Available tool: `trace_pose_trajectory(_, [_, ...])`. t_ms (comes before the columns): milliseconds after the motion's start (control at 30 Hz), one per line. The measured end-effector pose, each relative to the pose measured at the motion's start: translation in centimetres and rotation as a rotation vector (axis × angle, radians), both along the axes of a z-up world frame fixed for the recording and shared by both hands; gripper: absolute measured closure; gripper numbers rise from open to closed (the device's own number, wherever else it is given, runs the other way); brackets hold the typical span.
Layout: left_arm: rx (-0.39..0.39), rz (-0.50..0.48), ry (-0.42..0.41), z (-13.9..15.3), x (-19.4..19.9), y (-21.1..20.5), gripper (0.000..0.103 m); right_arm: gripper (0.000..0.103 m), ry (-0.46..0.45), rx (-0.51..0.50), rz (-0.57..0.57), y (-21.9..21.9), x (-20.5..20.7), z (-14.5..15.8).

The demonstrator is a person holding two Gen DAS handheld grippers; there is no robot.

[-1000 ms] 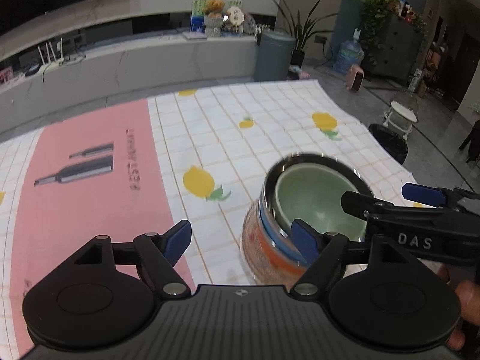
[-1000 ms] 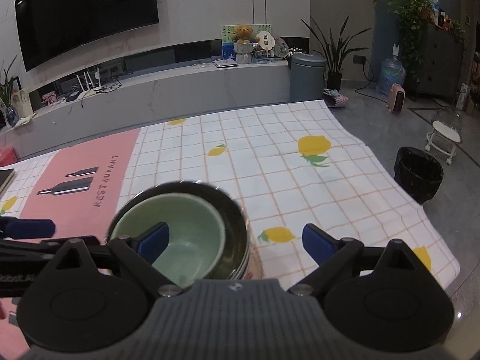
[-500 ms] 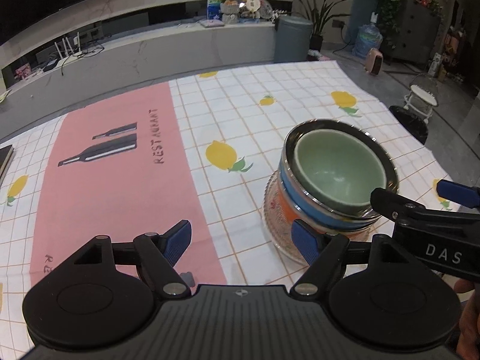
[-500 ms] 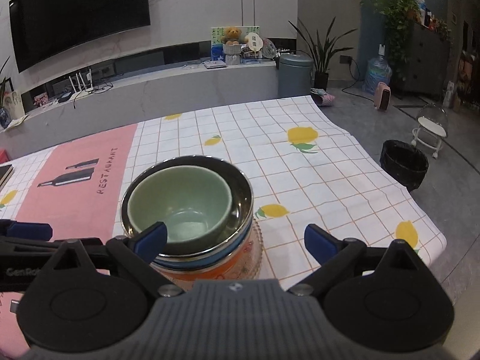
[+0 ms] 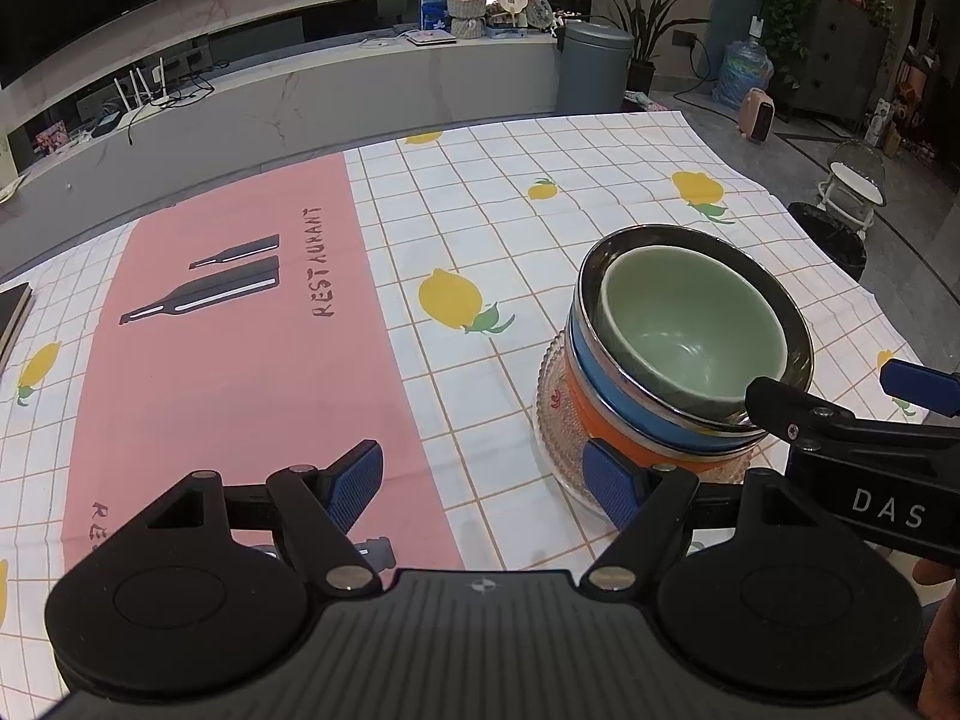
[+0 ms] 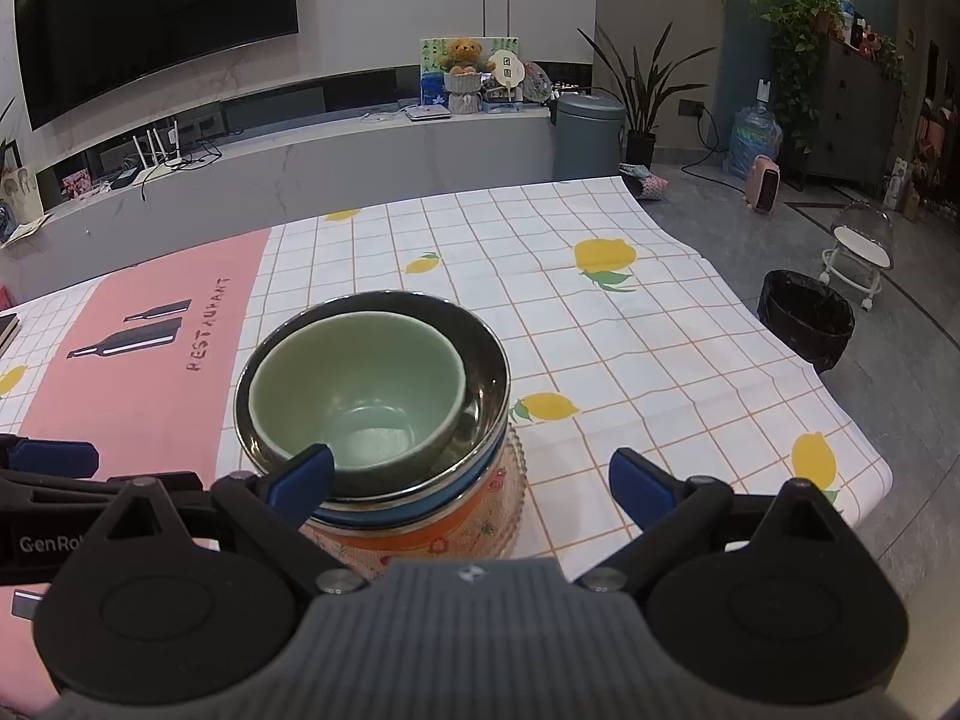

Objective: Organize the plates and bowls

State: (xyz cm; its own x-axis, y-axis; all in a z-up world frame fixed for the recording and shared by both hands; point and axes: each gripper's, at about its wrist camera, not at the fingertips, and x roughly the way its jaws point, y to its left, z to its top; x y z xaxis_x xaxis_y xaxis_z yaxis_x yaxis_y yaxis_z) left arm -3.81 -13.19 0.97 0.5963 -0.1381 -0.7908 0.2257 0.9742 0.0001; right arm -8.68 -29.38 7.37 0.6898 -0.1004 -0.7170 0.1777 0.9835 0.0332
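Note:
A stack stands on the tablecloth: a ribbed glass plate (image 5: 555,438) at the bottom, then an orange bowl (image 5: 591,414), a blue bowl (image 5: 624,402) and a steel bowl (image 5: 801,348). A pale green bowl (image 5: 690,330) is nested on top. My left gripper (image 5: 483,480) is open, low and to the left of the stack, its right finger near the plate's rim. In the right wrist view my right gripper (image 6: 471,477) is open just in front of the stack. Its left finger overlaps the rim of the green bowl (image 6: 360,384); I cannot tell whether it touches it.
A checked lemon tablecloth (image 5: 480,192) with a pink "RESTAURANT" panel (image 5: 240,390) covers the table. The table's right edge drops off near a black bin (image 6: 804,324) on the floor. A dark book (image 5: 12,318) lies at the far left edge.
Both cameras have risen and drawn back from the stack, which now looks smaller and sharper. The stack looks unchanged on the cloth, and both grippers remain open.

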Motion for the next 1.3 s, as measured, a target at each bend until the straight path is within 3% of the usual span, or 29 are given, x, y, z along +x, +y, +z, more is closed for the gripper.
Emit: trace_pose_trajectory(1300, [0.011, 0.002, 0.0, -0.01, -0.13, 0.21, 0.015, 0.006, 0.011, 0.006, -0.002, 0.02, 0.15, -0.54])
